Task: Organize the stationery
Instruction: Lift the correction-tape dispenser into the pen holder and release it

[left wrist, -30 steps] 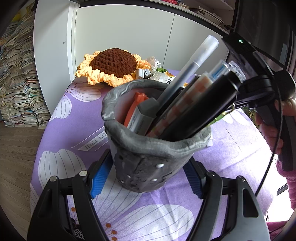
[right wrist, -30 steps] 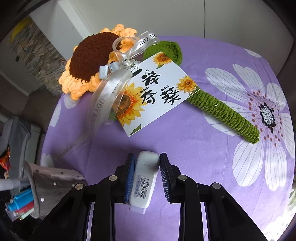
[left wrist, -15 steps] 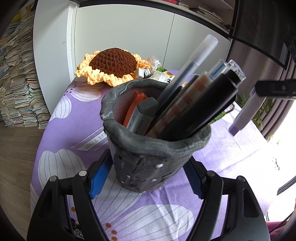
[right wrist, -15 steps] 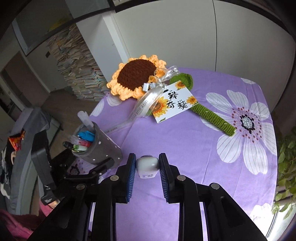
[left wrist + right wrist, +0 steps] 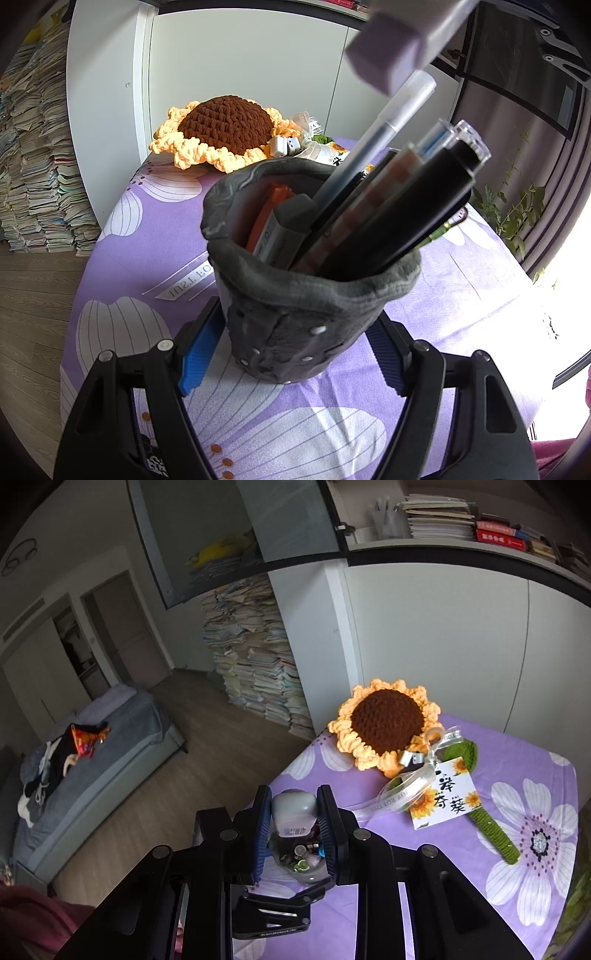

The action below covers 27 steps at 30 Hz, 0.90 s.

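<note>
A grey felt pen holder stands on the purple flowered tablecloth, full of pens and markers. My left gripper is closed around its base. My right gripper is shut on a white correction tape with a lilac end and holds it right above the holder, whose open top shows below between the fingers. In the left wrist view the lilac end of the tape hangs over the pens at the top.
A crocheted sunflower with a green stem, a ribbon and a card lies at the far side of the table. A stack of books and a bed stand beyond the table's left edge.
My right gripper has lifted the correction tape off the table and carried it left, to above the pen holder. The left gripper and holder have stayed still.
</note>
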Tool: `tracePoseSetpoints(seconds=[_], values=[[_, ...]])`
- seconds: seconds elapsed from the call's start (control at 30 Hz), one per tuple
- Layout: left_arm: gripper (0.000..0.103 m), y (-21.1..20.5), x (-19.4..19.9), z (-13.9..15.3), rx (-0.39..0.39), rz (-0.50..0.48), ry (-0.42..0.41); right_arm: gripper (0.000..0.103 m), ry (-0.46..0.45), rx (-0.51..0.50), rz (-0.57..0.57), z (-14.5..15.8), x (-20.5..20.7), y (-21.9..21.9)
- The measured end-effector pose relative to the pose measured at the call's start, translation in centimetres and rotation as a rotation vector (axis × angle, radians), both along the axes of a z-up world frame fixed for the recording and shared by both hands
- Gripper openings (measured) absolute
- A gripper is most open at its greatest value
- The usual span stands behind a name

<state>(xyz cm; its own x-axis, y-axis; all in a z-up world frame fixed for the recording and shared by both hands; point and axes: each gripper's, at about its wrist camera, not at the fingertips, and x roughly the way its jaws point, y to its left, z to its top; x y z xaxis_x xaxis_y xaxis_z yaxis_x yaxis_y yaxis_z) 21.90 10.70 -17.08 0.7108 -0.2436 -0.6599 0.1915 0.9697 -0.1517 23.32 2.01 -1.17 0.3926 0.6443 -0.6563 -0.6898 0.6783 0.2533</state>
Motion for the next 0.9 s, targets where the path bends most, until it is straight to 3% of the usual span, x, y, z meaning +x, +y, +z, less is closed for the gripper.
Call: tracePoseSetpoints(seconds=[0.23, 0.67, 0.9], values=[[0.075, 0.0, 0.0, 0.0, 0.0, 0.0, 0.0, 0.027, 0.07, -0.033, 0.034, -2.9, 1.2, 1.2], [0.075, 0.0, 0.0, 0.1, 0.0, 0.0, -0.001, 0.027, 0.153, -0.085, 0.08, -5.5, 2.0, 2.4], [0.075, -0.2, 0.1, 0.0, 0.0, 0.0, 0.0, 0.027, 0.169, -0.044, 0.043, -5.1, 2.1, 1.0]])
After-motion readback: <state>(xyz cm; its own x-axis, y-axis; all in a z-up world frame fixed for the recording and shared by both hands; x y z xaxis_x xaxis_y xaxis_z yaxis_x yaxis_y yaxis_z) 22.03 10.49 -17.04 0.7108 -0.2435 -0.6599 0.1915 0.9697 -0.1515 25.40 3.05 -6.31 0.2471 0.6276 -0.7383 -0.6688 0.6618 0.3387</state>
